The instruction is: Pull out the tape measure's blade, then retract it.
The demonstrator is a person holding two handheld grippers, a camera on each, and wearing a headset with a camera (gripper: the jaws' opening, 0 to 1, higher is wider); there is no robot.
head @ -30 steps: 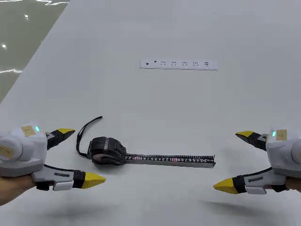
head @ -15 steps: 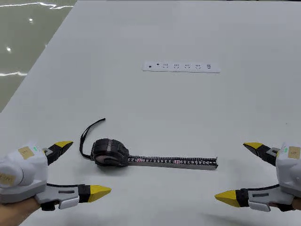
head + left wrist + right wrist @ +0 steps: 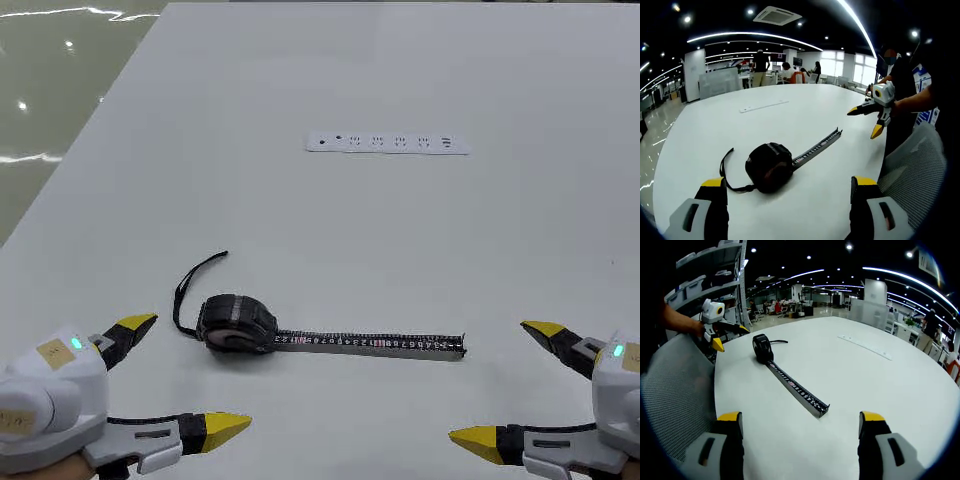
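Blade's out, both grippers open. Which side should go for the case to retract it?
Left, probably. The left gripper is open and nearest the case, which lies just ahead of its jaws in the left gripper view. The right gripper is by the blade tip, far from the case.

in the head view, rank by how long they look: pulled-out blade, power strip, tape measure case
1. blade
2. power strip, close behind but farther from the camera, so this order is unsure
3. tape measure case, clearly shortest
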